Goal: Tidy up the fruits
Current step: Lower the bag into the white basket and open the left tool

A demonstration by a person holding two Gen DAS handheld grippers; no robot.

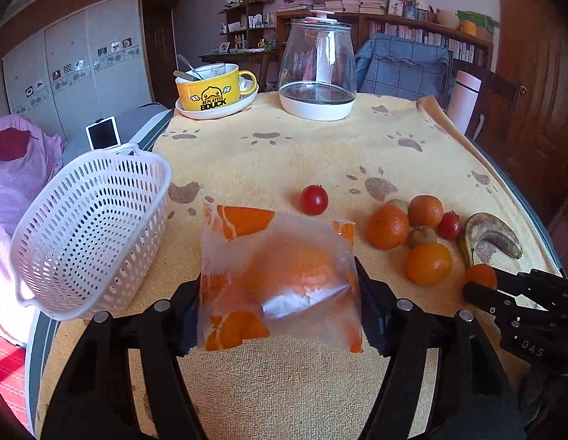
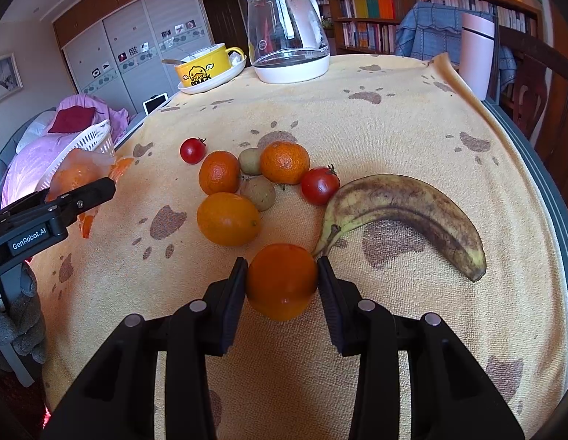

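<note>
Gripping a bagged orange [image 1: 284, 278] above the bench's [image 1: 320, 154] near-left edge, the left claw [image 1: 280, 315] clamps the plastic on both sides just beside a white basket [image 1: 89, 227]. The right claw [image 2: 282, 286] pinches a small orange fruit [image 2: 282, 280] near the bench's near edge, beside a spotted banana [image 2: 405, 209], tangerines [image 2: 284, 161] and tomatoes [image 2: 320, 185].
</note>
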